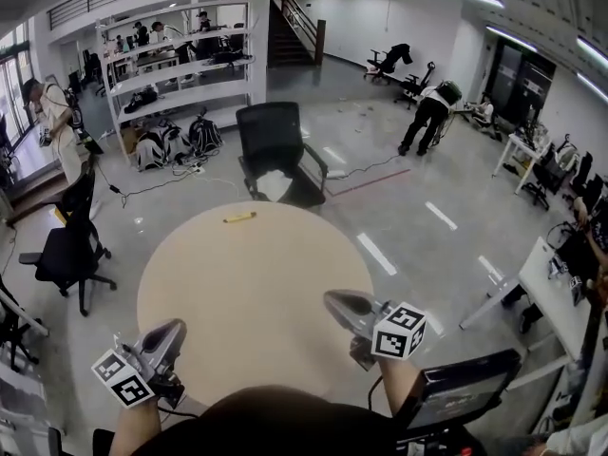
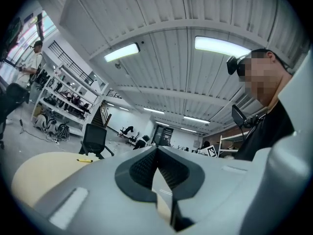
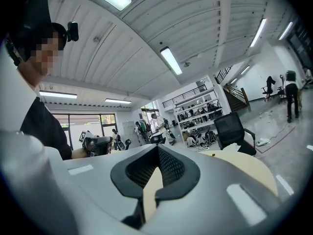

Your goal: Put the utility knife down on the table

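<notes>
Yellow against the pale round table [image 1: 256, 293], the utility knife [image 1: 239, 218] lies flat near the far rim, just short of the black office chair [image 1: 275, 145] and well apart from both our tools. Our left gripper [image 1: 174, 331] and right gripper [image 1: 334, 302] hover at the near edge, each with its jaws pressed together on nothing. We judge the setting-down done, so doing it well now means leaving the knife alone: we hold both grippers level over our side and make no sweep across the top that could nudge it toward the rim.
</notes>
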Action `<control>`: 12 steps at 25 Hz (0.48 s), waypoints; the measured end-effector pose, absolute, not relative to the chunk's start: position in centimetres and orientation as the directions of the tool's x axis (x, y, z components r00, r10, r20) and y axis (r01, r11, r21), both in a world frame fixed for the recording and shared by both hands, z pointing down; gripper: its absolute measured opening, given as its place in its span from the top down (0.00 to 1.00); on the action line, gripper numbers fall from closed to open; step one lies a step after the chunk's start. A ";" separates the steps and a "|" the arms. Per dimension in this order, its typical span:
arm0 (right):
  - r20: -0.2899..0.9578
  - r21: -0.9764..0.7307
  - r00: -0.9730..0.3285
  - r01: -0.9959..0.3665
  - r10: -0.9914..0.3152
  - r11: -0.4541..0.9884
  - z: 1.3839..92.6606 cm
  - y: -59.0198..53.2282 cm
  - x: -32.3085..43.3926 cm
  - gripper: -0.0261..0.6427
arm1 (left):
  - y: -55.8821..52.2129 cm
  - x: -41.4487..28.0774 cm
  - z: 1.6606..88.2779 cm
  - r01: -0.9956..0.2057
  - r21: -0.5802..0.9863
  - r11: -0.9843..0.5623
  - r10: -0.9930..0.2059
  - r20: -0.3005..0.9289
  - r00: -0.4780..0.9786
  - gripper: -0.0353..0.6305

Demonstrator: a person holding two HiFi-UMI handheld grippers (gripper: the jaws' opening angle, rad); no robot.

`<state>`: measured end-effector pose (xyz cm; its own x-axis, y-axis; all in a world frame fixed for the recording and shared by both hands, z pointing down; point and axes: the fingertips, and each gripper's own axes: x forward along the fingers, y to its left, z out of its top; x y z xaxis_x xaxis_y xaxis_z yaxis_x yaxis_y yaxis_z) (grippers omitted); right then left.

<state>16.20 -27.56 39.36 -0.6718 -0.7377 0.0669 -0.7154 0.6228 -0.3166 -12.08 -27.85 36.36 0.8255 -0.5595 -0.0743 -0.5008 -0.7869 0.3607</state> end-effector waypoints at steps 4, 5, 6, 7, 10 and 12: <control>0.064 -0.307 -0.661 -0.726 -0.747 0.616 38.4 -28.2 13.5 0.94 | -28.5 -15.1 35.7 -0.487 0.345 -0.802 -0.549 -0.105 0.829 0.95; 0.062 -0.302 -0.664 -0.724 -0.745 0.620 38.1 -28.3 12.8 0.94 | -28.6 -15.7 35.7 -0.489 0.344 -0.802 -0.551 -0.107 0.828 0.95; 0.061 -0.297 -0.668 -0.721 -0.741 0.625 37.8 -28.5 12.1 0.94 | -28.8 -16.3 35.8 -0.492 0.344 -0.799 -0.555 -0.109 0.825 0.95; 0.063 -0.294 -0.672 -0.719 -0.738 0.630 37.6 -28.6 11.5 0.94 | -28.9 -16.8 35.8 -0.496 0.347 -0.796 -0.560 -0.112 0.821 0.95; 0.057 -0.298 -0.679 -0.711 -0.731 0.637 37.0 -28.8 10.7 0.94 | -28.7 -17.5 35.5 -0.500 0.355 -0.790 -0.571 -0.126 0.812 0.95; 0.050 -0.295 -0.678 -0.711 -0.733 0.638 36.6 -29.1 10.6 0.94 | -28.6 -17.4 35.5 -0.497 0.354 -0.792 -0.570 -0.135 0.811 0.95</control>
